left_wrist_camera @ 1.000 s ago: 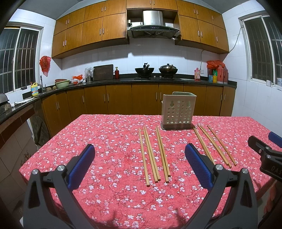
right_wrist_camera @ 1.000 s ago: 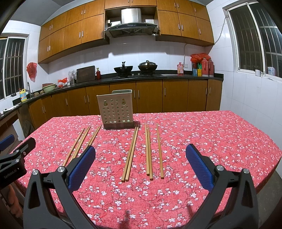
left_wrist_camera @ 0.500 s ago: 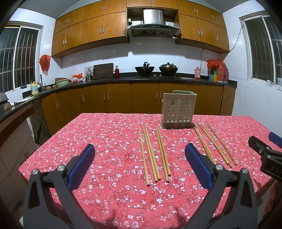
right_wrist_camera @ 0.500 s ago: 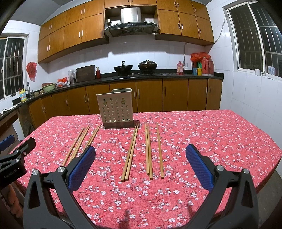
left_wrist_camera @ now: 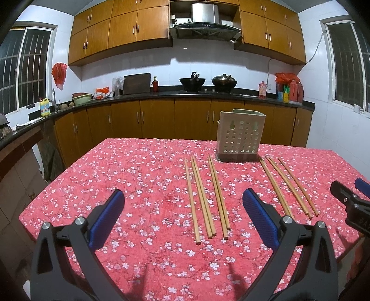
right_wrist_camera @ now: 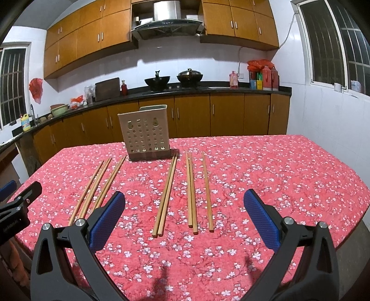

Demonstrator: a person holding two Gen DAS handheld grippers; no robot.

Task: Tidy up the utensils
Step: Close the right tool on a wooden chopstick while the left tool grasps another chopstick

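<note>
Haven't picked anything up yet: left gripper [left_wrist_camera: 182, 208] and right gripper [right_wrist_camera: 183, 208] both gape wide, empty. Chopsticks [right_wrist_camera: 192, 189] lie mid-table before the holder [right_wrist_camera: 148, 134] toward the far edge. I'd grab a pair next.

Walls: white tile [left_wrist_camera: 175, 69]
Cabinets: brown wood, upper [left_wrist_camera: 120, 30] and lower [left_wrist_camera: 157, 120]
Windows: barred [left_wrist_camera: 27, 69], both sides
Tabletop: red floral cloth [left_wrist_camera: 138, 176]
Hood: steel range hood [left_wrist_camera: 204, 18]
</note>
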